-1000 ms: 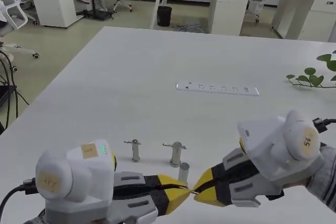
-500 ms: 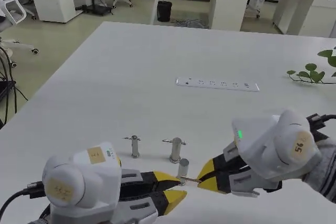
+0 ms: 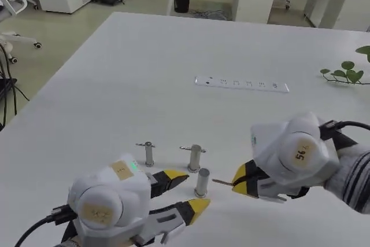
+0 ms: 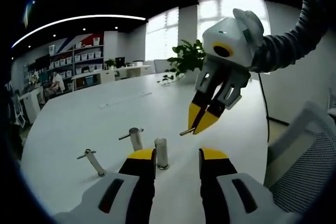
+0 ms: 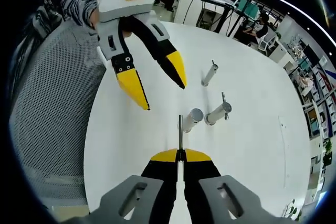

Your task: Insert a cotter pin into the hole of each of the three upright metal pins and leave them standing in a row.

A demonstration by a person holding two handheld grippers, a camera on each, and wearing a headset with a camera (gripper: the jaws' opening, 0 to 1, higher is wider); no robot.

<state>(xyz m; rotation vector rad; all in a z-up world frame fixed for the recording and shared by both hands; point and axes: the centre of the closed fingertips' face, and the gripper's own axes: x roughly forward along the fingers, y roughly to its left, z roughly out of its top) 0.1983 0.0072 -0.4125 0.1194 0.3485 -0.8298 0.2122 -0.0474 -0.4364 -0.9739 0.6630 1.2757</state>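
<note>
Left gripper (image 3: 194, 190) backing off, jaws now spread; right gripper (image 3: 236, 182) clenching cotter pin (image 3: 222, 182), lying level, tip aiming at unpinned upright pin (image 3: 202, 181).

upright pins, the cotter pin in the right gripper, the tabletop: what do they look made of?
Upright pins: metal by the look. Dull silver-grey smooth cylinders with soft highlights; steel or aluminium can't be told.
Cotter pin, pinched in the right gripper: thin grey wire, likely metal; too small to judge finish.
Table: matte white, no glare; possibly laminate.
</note>
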